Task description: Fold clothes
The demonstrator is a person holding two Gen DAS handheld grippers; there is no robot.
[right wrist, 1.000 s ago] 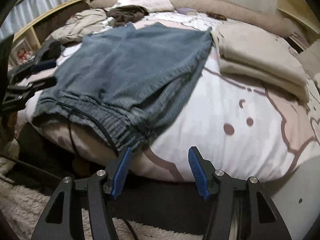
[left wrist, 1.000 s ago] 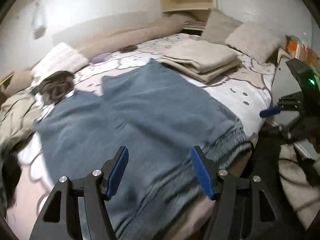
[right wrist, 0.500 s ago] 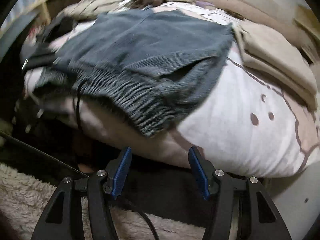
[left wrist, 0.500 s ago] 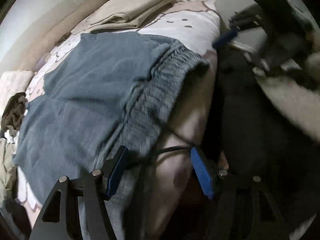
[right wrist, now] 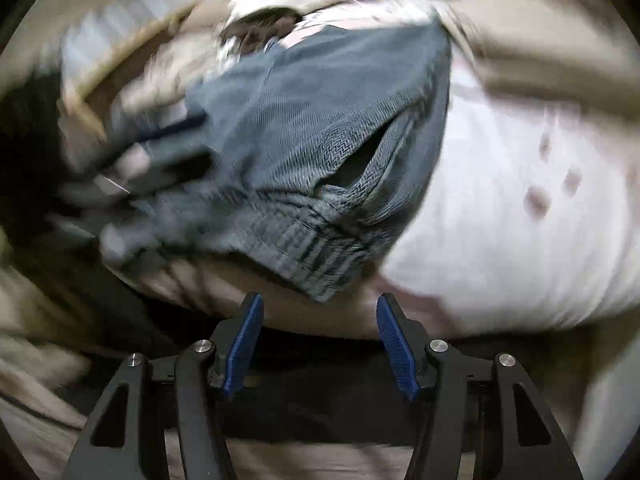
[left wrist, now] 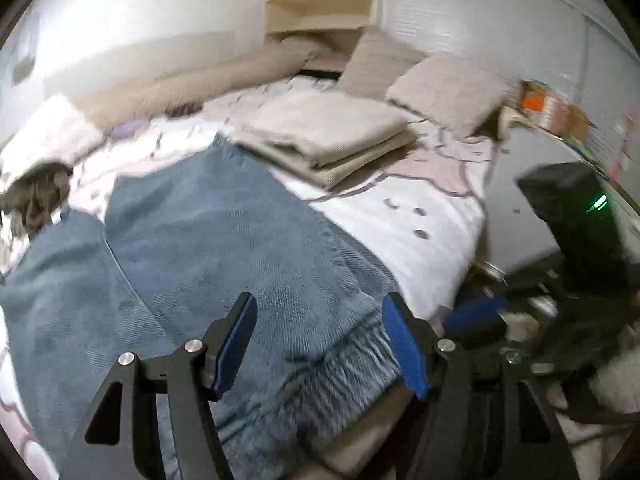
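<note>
Blue-grey shorts (left wrist: pixel 208 248) lie spread flat on the bed, with the ribbed waistband (left wrist: pixel 320 376) at the near bed edge. My left gripper (left wrist: pixel 320 340) is open and empty, just above the waistband. In the right wrist view, which is blurred, the shorts (right wrist: pixel 320 140) hang their waistband (right wrist: pixel 312 252) over the bed edge. My right gripper (right wrist: pixel 318 344) is open and empty, just below and in front of the waistband. The right gripper's blue finger (left wrist: pixel 474 316) shows at the waistband's right end in the left wrist view.
A folded beige garment (left wrist: pixel 324 136) lies behind the shorts on the patterned bedsheet (left wrist: pixel 420 216). Pillows (left wrist: pixel 444 88) lean at the back right. A dark crumpled garment (left wrist: pixel 36 192) lies at the far left. A black device with a green light (left wrist: pixel 580 224) stands right of the bed.
The left gripper has tilted back up over the shorts after dipping toward the bed edge. The right gripper has moved closer to the waistband. Both stay open.
</note>
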